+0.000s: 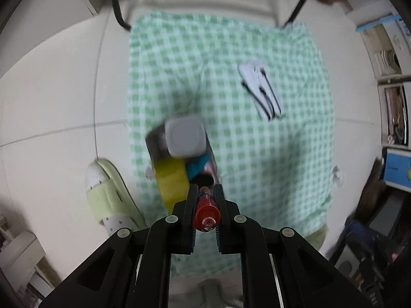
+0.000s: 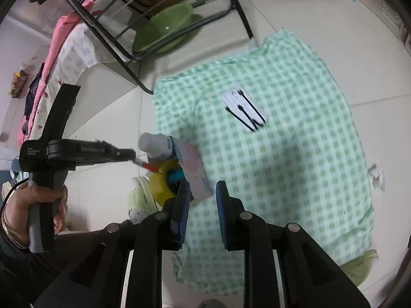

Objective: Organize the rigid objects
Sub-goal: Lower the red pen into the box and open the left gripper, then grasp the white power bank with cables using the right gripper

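My left gripper (image 1: 205, 186) points steeply down and is shut on a red pen (image 1: 206, 206), tip toward a small pink box (image 1: 154, 141) on the green checked cloth (image 1: 257, 154). In the box stand a grey-capped bottle (image 1: 185, 138), a yellow tape roll (image 1: 170, 179) and a blue item (image 1: 196, 166). The right wrist view shows the left gripper (image 2: 133, 155) holding the red pen (image 2: 149, 166) over the yellow roll (image 2: 159, 182). My right gripper (image 2: 203, 186) is open and empty, just in front of the box (image 2: 195, 166). A white card with black clips (image 2: 244, 107) lies further back.
The cloth (image 2: 295, 166) lies on a pale tiled floor. A pale green slipper (image 1: 108, 192) sits left of the box. A black metal rack (image 2: 123, 59) with a green basin (image 2: 164, 28) under it stands behind the cloth. A hand (image 2: 18, 205) grips the left gripper's handle.
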Tool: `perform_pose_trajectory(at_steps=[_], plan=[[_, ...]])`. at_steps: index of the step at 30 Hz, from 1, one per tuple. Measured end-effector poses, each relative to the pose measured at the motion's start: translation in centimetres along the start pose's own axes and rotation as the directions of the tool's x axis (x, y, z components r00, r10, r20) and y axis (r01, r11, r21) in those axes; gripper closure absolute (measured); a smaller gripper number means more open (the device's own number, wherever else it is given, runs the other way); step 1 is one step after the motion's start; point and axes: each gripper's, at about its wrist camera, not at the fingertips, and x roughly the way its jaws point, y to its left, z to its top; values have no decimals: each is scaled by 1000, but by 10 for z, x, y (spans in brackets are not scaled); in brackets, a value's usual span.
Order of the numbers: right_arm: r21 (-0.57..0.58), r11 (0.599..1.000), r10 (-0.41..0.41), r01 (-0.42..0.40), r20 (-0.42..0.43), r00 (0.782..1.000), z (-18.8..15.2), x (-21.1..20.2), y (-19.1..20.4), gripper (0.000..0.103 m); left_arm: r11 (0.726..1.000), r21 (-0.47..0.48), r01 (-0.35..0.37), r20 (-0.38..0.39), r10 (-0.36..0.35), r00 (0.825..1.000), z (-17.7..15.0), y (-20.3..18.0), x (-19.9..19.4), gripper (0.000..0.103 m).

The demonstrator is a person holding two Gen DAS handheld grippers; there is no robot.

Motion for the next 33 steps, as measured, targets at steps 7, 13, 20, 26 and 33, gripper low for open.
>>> perform_pose_trajectory(at_steps=[7, 13, 20, 26, 33], plan=[[20, 999, -26, 26, -18, 999, -11, 0, -13, 70, 998, 54, -13, -116, 19, 993, 5, -25, 30, 94], [7, 997, -77, 77, -46, 996, -14, 7, -18, 46, 1000, -5, -10, -124, 9, 992, 20, -18, 42, 22], [-220, 941, -251, 256, 50, 967, -18, 33, -14, 0, 998, -52, -24, 17, 24, 1000, 26, -9, 3, 22], [-518, 685, -615, 513, -33, 788, -23, 128, -48, 0, 998, 32, -61, 107, 58, 993, 11, -28, -34, 22], [-515, 699, -603, 497, -51, 796, 33, 193, -60, 1, 990, 131, -56, 209, 28, 977, -3, -32, -88, 22]])
